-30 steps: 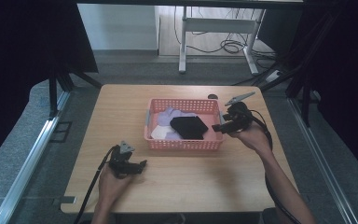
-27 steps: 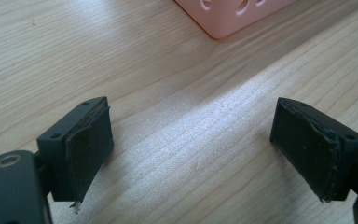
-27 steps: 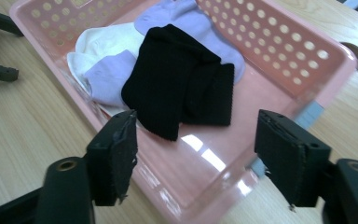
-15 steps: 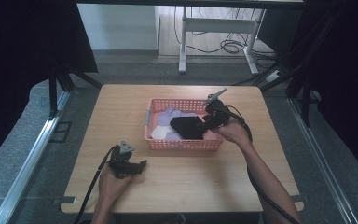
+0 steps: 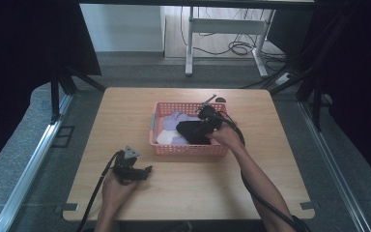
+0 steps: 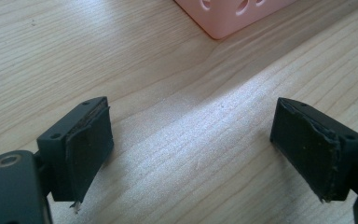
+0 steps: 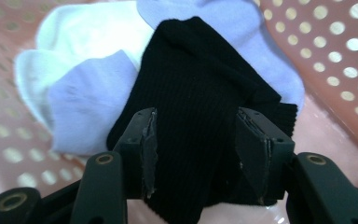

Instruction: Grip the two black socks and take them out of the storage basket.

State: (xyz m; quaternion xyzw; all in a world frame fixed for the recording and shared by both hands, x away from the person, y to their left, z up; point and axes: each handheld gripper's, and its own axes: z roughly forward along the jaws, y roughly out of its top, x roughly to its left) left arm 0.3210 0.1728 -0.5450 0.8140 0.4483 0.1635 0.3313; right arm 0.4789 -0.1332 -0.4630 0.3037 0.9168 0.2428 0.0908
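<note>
The folded black ribbed sock (image 7: 200,116) hides much of the pale lilac socks (image 7: 88,100) and white socks (image 7: 86,35) beneath it, its near end runs off the bottom edge behind the right gripper's (image 7: 196,154) fingers (image 7: 147,151), and the pink perforated plastic basket (image 6: 233,16) is cut off at the top edge of the left gripper view.

We take this for a lab or test room set up for recording. Our wooden table (image 5: 183,188) stands inside a frame of black metal struts (image 5: 60,84) hung with dark curtains (image 5: 24,58). Beyond the right gripper (image 5: 204,115), loose cables (image 5: 234,47) lie under a white desk frame (image 5: 222,29) on grey carpet.
</note>
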